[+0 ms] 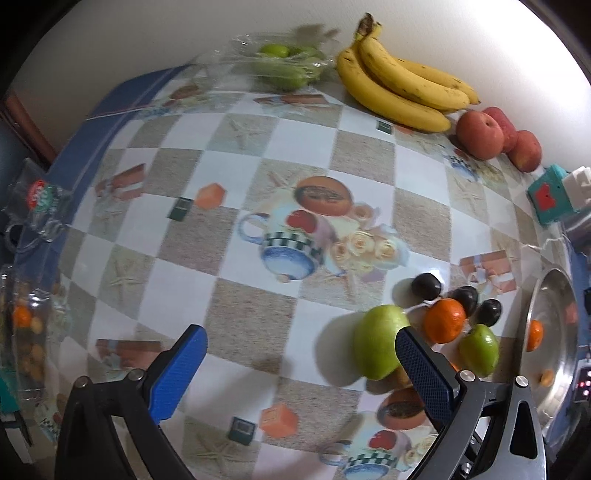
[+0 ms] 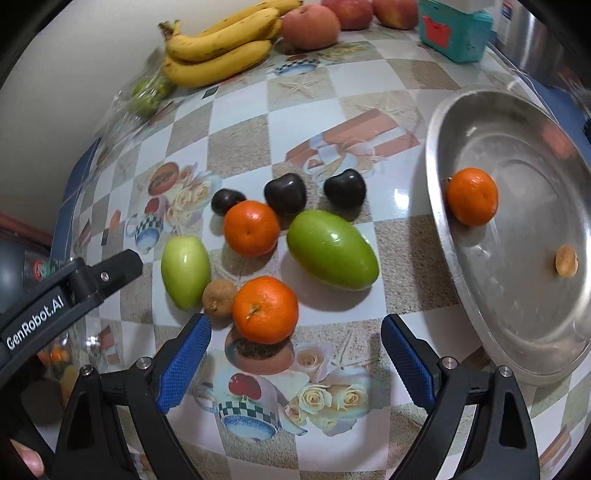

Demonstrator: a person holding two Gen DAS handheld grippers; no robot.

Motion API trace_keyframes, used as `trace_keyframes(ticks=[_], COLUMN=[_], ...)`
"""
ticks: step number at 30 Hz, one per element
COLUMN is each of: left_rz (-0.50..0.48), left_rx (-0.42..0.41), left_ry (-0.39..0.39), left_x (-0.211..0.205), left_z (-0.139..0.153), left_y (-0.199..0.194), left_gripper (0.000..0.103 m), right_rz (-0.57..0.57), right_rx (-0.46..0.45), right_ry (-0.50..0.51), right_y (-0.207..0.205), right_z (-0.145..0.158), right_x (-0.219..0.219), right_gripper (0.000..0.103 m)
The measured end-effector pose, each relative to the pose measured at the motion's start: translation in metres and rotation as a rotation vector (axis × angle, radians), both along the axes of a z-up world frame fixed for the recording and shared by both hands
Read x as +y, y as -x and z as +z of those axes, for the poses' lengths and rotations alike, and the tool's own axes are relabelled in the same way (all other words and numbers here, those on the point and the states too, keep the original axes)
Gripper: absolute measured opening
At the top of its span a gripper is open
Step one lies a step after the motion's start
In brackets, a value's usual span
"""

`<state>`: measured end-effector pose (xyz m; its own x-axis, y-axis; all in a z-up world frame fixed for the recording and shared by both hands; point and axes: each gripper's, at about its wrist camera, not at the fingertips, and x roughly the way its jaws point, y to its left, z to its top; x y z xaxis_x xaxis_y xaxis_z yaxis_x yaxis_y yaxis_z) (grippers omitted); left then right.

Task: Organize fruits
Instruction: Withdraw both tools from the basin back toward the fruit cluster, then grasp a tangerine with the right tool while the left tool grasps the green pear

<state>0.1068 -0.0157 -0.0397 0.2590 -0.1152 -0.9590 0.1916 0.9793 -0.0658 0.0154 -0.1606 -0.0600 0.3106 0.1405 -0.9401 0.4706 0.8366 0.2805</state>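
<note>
left tongs (image 1: 299, 347) spread | right tongs (image 2: 295, 343) spread | oranges (image 2: 265, 309) 3 | plums (image 2: 285, 194) 3

I see loose fruit clustered on the desk (image 2: 240, 147): three dark plums (image 2: 285, 194) in a row at the back, two tangerines (image 2: 265, 309), two glossy green oval fruits (image 2: 332, 249) lying on their sides, and a small brown longan (image 2: 218, 297) touching the near tangerine. The steel tray (image 2: 461, 122) to the right holds one tangerine (image 2: 472, 196) near its rim and one longan (image 2: 567, 261). At the wall I see a banana bunch (image 2: 218, 48), peaches (image 2: 311, 26) and bagged green fruit (image 2: 147, 94).
</note>
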Motion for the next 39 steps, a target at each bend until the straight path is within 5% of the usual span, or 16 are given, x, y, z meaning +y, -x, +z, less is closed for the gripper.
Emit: trace_keyframes(ticks=[5,19,39], left_rz=[-0.037,-0.058,-0.051], left_rx=[0.043,0.09,0.1], left_ry=[0.056,0.045,0.05], left_x=[-0.015,-0.031,-0.034], left_z=[-0.007,-0.027,-0.031], left_y=[-0.001,-0.006,-0.006], left_gripper=[0.103,0.098,0.098], right_rz=[-0.017,0.009,-0.079], right_rx=[0.004,0.039,-0.052], right_ry=[0.016,0.012,-0.042], right_y=[0.001,-0.011,-0.005], right_z=[-0.001,-0.015,-0.016], right_x=[-0.003,0.012,-0.001], right_gripper=[0.094,0.094,0.095])
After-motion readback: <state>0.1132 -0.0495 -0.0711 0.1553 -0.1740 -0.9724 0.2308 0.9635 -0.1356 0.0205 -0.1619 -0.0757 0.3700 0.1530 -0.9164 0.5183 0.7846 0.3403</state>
